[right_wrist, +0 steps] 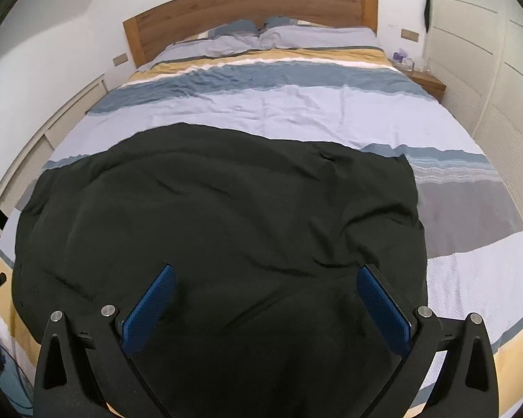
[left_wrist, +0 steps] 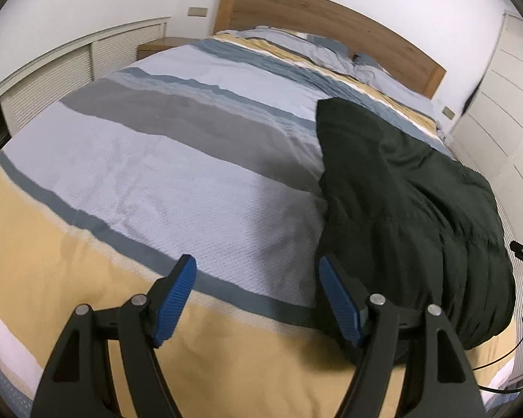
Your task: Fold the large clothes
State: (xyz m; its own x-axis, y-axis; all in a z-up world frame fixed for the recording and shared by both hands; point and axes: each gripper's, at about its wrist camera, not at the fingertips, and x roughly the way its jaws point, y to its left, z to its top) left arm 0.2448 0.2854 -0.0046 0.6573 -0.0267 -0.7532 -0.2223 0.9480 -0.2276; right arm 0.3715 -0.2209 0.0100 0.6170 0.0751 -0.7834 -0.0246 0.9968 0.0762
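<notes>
Both my tongs empty, jaws apart. Black garment [right_wrist: 219, 216] lies spread flat at the foot end of the bed [left_wrist: 157, 160], long axis across its width. My right gripper [right_wrist: 265, 299] hangs directly over its near hem; my left gripper [left_wrist: 258, 296] sits off its left edge, over bare duvet. Right is nearer, so I'd say it grabs first.

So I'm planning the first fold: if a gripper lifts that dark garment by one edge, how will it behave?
The dark garment will probably drape limply: it lies in soft wrinkles on the striped duvet. It looks thin, so likely light for its spread. Pushed, it would likely bunch rather than slide whole, since the duvet's weave looks textured.
</notes>
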